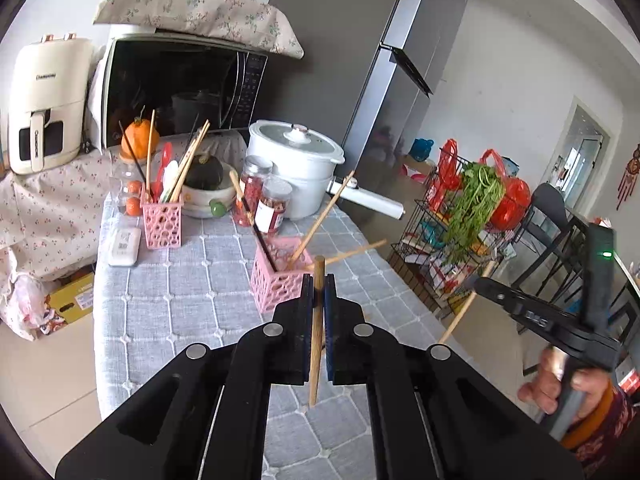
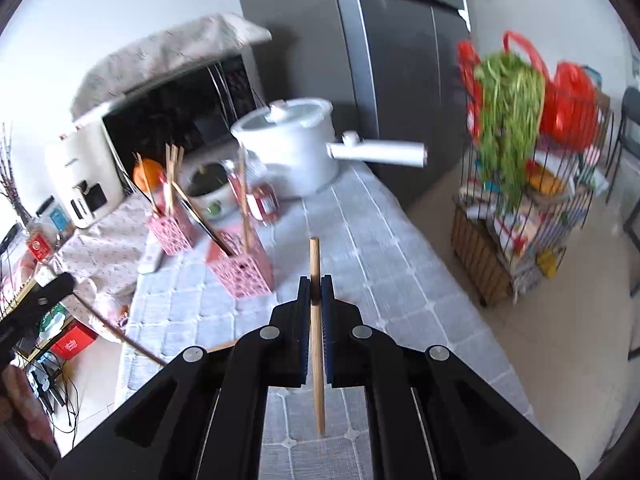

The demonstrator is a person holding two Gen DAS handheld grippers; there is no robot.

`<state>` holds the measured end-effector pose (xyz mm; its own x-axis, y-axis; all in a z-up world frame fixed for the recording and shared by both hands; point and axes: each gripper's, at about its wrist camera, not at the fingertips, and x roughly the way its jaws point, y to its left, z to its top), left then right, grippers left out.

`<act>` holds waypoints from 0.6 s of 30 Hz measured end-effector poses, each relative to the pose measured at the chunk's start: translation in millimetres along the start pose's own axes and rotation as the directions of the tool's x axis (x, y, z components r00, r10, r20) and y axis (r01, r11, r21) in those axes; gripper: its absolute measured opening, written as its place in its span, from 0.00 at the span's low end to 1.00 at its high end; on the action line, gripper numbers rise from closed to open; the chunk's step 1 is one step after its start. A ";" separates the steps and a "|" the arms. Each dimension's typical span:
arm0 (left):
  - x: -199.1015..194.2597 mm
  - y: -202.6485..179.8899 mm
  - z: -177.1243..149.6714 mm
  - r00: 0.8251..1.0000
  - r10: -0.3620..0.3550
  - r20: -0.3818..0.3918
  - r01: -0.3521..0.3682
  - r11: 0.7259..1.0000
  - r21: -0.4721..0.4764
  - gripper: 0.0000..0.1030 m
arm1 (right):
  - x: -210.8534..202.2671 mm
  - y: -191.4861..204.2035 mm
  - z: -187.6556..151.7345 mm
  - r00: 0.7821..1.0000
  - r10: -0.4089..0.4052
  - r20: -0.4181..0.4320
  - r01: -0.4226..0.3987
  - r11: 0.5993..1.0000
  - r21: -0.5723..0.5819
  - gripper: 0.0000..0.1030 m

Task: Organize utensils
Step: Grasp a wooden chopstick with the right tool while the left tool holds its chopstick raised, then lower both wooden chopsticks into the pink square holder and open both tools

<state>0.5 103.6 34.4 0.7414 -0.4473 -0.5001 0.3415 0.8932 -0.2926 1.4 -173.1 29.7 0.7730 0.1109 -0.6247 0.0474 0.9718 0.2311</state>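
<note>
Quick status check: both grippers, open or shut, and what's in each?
Left gripper: shut on a wooden chopstick.
Right gripper: shut on another wooden chopstick.

Quilted table (image 1: 168, 320) bears pink baskets (image 1: 162, 222), pot (image 1: 296, 168).

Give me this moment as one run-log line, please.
left gripper: shut on chopstick | right gripper: shut on chopstick | basket: ahead
</note>
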 end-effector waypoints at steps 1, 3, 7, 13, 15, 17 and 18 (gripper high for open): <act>0.3 -2.6 5.4 1.000 0.006 0.009 -0.006 1.000 0.003 0.04 | -3.9 1.0 4.1 1.000 0.008 0.007 -0.008 1.000 0.000 0.05; 0.9 -6.4 16.8 1.000 0.016 0.026 -0.016 1.000 0.006 0.04 | -13.8 5.3 14.2 0.999 0.031 0.028 -0.031 1.000 0.000 0.05; 4.7 -12.8 46.7 0.996 0.039 0.074 -0.040 0.999 0.016 0.04 | -29.8 14.6 42.9 0.995 0.077 0.066 -0.077 0.997 0.000 0.05; 21.2 -18.9 90.6 0.986 0.079 0.145 -0.085 0.996 0.032 0.04 | -51.8 28.9 83.3 0.981 0.161 0.113 -0.162 0.987 0.004 0.05; 30.2 -19.0 101.8 0.981 0.100 0.168 -0.108 0.993 0.037 0.04 | -55.9 36.3 95.2 0.974 0.175 0.141 -0.176 0.984 -0.009 0.05; 41.2 -18.5 108.4 0.977 0.118 0.176 -0.127 0.991 0.040 0.04 | -56.2 42.6 103.9 0.970 0.179 0.166 -0.179 0.984 -0.016 0.05; 49.0 -17.4 110.9 0.975 0.132 0.179 -0.141 0.989 0.042 0.04 | -53.7 45.5 107.7 0.967 0.181 0.177 -0.181 0.983 -0.018 0.05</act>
<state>95.0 71.3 105.4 0.8712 -0.3104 -0.3803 0.2575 0.9485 -0.1843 30.2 -157.2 154.2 0.8681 0.2467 -0.4308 -0.1049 0.9393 0.3265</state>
